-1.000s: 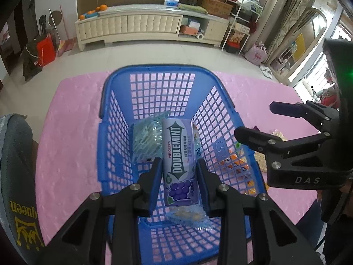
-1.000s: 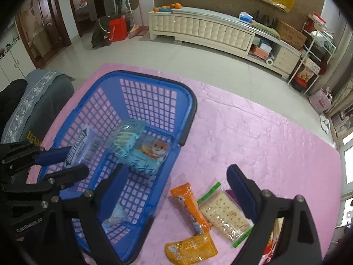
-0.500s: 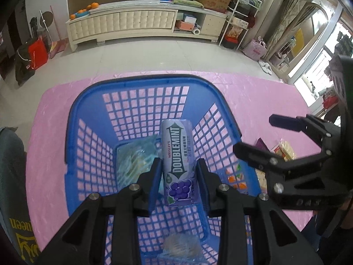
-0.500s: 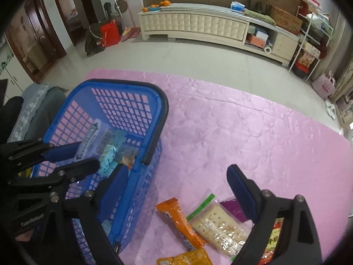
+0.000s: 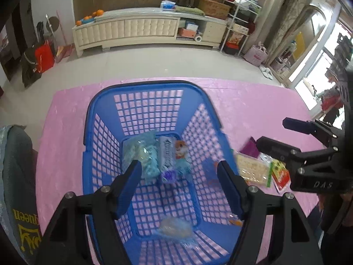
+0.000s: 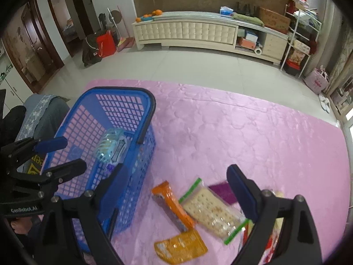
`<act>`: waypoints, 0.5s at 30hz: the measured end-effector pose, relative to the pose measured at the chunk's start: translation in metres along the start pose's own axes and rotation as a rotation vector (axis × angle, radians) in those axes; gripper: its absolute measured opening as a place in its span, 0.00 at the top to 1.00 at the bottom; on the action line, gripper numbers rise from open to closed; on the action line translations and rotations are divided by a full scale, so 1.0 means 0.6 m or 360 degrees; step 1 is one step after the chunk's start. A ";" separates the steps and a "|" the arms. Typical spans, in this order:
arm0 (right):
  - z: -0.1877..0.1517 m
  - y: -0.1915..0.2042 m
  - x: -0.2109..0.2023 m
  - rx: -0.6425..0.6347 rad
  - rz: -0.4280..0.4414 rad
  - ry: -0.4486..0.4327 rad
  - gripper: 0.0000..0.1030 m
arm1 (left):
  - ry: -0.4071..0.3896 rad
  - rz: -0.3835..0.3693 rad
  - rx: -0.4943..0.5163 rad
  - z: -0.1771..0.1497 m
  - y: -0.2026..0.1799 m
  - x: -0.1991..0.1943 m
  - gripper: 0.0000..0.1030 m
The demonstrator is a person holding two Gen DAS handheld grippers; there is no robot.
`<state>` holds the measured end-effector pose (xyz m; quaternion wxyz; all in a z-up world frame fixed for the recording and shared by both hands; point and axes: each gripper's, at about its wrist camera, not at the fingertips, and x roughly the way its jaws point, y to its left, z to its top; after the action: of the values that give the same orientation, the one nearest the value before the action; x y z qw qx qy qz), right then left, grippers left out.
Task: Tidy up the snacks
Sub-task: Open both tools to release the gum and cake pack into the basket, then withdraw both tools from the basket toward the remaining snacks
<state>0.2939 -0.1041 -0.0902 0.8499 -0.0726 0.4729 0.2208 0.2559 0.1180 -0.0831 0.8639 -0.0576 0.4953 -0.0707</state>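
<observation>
At the bottom of my left view, my left gripper (image 5: 177, 186) hangs spread apart and empty over the blue basket (image 5: 152, 88). Beyond its tips, mid-frame, the gum pack (image 5: 167, 156) lies on the basket floor between two light blue packets. My right gripper (image 6: 176, 187) is apart too, low in its view, above the cracker pack (image 6: 209, 209) on the pink mat (image 6: 242, 132).

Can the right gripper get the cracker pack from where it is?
Probably yes. The right gripper is open and hangs just above the cracker pack, which lies flat on the pink mat outside the basket. Nothing covers it, though an orange packet lies close beside it.
</observation>
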 end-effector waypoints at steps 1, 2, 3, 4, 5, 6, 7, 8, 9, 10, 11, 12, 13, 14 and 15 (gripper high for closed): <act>-0.004 -0.001 -0.010 0.0000 -0.0007 -0.0007 0.10 | -0.0005 0.0002 0.0009 0.001 -0.011 -0.004 0.31; -0.008 -0.002 -0.022 0.0002 -0.0011 -0.0017 0.10 | -0.0012 0.0000 0.0023 -0.004 -0.021 -0.012 0.30; -0.014 -0.004 -0.035 0.0010 -0.0012 -0.0026 0.10 | -0.0018 -0.0002 0.0034 -0.009 -0.031 -0.021 0.30; -0.018 -0.009 -0.045 0.0020 -0.0011 -0.0030 0.10 | -0.0023 -0.0004 0.0041 -0.011 -0.038 -0.027 0.30; -0.022 -0.011 -0.056 0.0031 -0.0008 -0.0033 0.10 | -0.0030 -0.0007 0.0051 -0.014 -0.044 -0.035 0.30; -0.027 -0.014 -0.068 0.0042 -0.0004 -0.0038 0.10 | -0.0047 -0.0015 0.0065 -0.019 -0.055 -0.046 0.30; -0.031 -0.016 -0.076 0.0046 -0.0004 -0.0045 0.10 | -0.0057 -0.0017 0.0074 -0.022 -0.062 -0.054 0.28; -0.036 -0.016 -0.086 0.0048 -0.0009 -0.0054 0.10 | -0.0072 -0.0020 0.0083 -0.024 -0.071 -0.062 0.27; -0.042 -0.018 -0.097 0.0049 -0.0017 -0.0064 0.10 | -0.0085 -0.0025 0.0089 -0.025 -0.080 -0.069 0.27; -0.047 -0.021 -0.107 0.0047 -0.0023 -0.0072 0.10 | -0.0092 -0.0031 0.0092 -0.026 -0.084 -0.075 0.27; -0.052 -0.024 -0.115 0.0050 -0.0031 -0.0077 0.10 | -0.0098 -0.0037 0.0097 -0.029 -0.092 -0.081 0.27; -0.060 -0.030 -0.126 0.0057 -0.0038 -0.0084 0.10 | -0.0102 -0.0041 0.0104 -0.032 -0.100 -0.086 0.27; -0.064 -0.029 -0.130 0.0062 -0.0041 -0.0088 0.10 | -0.0106 -0.0045 0.0118 -0.035 -0.109 -0.090 0.27; -0.070 -0.033 -0.137 0.0070 -0.0043 -0.0092 0.10 | -0.0110 -0.0045 0.0132 -0.038 -0.117 -0.096 0.27; -0.076 -0.039 -0.144 0.0081 -0.0047 -0.0096 0.10 | -0.0113 -0.0044 0.0149 -0.042 -0.128 -0.100 0.27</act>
<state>0.2295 -0.1668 -0.0446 0.8686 -0.0513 0.4513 0.1983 0.1993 0.0521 -0.0319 0.8817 -0.0263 0.4595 -0.1036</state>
